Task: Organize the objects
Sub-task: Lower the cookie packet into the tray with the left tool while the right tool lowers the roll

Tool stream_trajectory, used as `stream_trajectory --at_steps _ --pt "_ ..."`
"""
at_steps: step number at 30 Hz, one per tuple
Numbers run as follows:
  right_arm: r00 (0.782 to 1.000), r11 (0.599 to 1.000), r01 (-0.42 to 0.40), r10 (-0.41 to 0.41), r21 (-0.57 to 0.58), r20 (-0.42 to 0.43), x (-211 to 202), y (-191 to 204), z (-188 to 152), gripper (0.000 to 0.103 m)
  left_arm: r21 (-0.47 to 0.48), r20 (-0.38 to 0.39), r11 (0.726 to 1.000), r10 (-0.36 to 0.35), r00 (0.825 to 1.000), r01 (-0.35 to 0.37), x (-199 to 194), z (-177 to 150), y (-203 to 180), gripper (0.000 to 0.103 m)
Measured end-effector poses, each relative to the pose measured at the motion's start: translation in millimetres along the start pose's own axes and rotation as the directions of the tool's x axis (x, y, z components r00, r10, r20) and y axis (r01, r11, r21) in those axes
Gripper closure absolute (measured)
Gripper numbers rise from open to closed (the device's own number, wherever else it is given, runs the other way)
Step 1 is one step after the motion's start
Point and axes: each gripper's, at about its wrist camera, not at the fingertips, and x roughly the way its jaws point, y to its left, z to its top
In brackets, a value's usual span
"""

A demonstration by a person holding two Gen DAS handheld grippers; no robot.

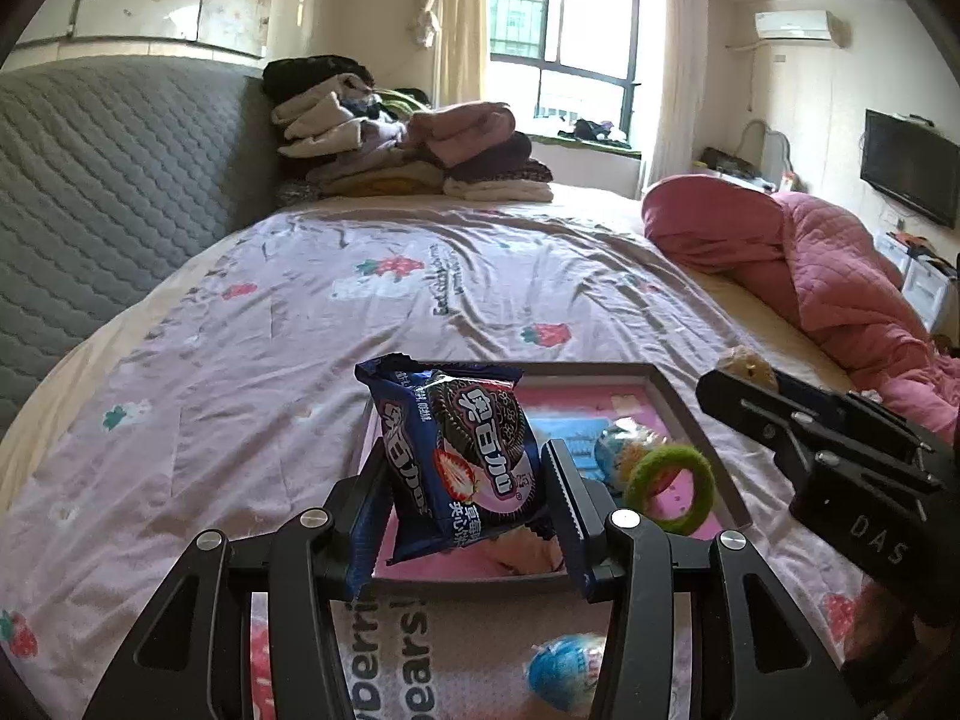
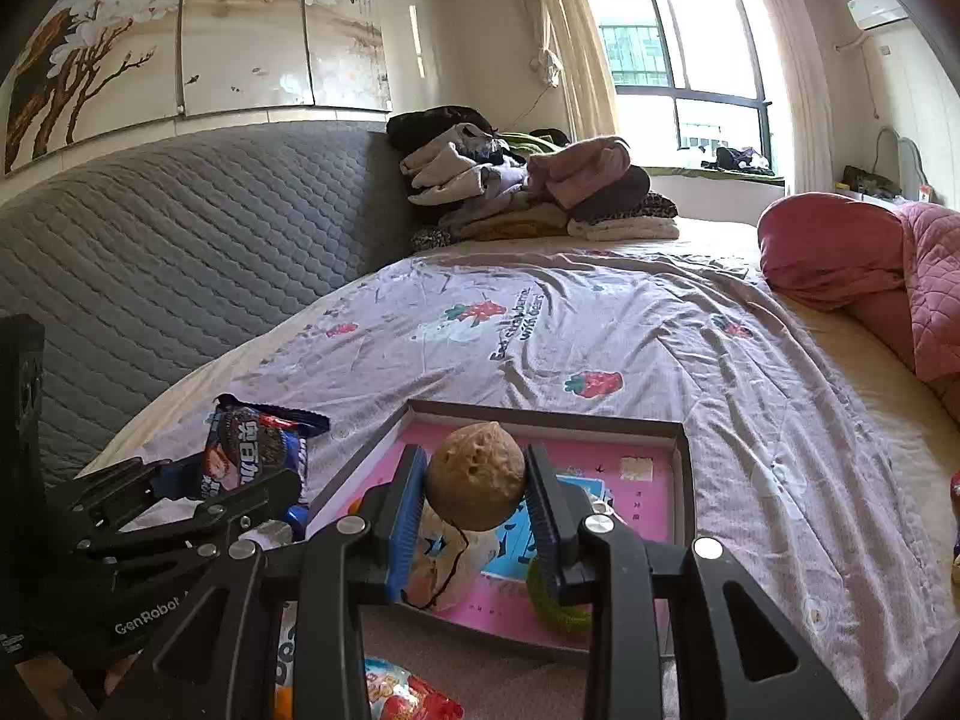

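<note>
Bedroom, wide bed (image 1: 300,312) under a lilac strawberry-print sheet, folded clothes (image 1: 408,150) stacked by the grey quilted headboard, pink quilt (image 1: 840,276) bunched at the right. Lying on the sheet: shallow dark-rimmed tray (image 1: 708,438) with a pink floor, holding a green felt ring (image 1: 672,489) and a blue-wrapped sweet (image 1: 612,450).

Left gripper (image 1: 468,480) clamping 1 blue cookie packet (image 1: 462,456) by its lower sides, raised over the tray's near-left corner. Packet standing nearly upright, long axis running bottom to top, crimped top edge leaning up and left.

Right gripper (image 2: 474,480) pinching 1 walnut (image 2: 476,476) between both pads, over the tray's middle. Walnut roughly round, no clear long axis.
</note>
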Motion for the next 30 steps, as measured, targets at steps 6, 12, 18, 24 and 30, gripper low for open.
stream_trajectory --at_steps 6,12,18,24,30 --pt "1.0 1.0 -0.002 0.002 0.006 0.01 4 1 6 0.07 0.011 0.011 1.0 -0.005 1.0 0.005 3 9 -4 0.053" --pt "1.0 1.0 0.001 -0.001 -0.005 0.01 11 2 8 0.07 0.01 0.014 1.0 -0.013 1.0 0.012 10 19 -5 0.053" --pt "1.0 1.0 0.005 -0.005 -0.013 0.001 16 4 7 0.07 -0.004 0.015 1.0 -0.012 1.0 0.012 14 27 2 0.053" --pt "1.0 1.0 0.011 -0.012 -0.023 -0.02 23 5 3 0.07 0.011 -0.002 1.0 -0.026 1.0 0.026 24 24 6 0.053" --pt "0.998 0.999 0.015 -0.017 -0.039 -0.055 32 5 -7 0.07 0.03 -0.052 0.999 -0.037 0.998 0.039 42 11 9 0.053"
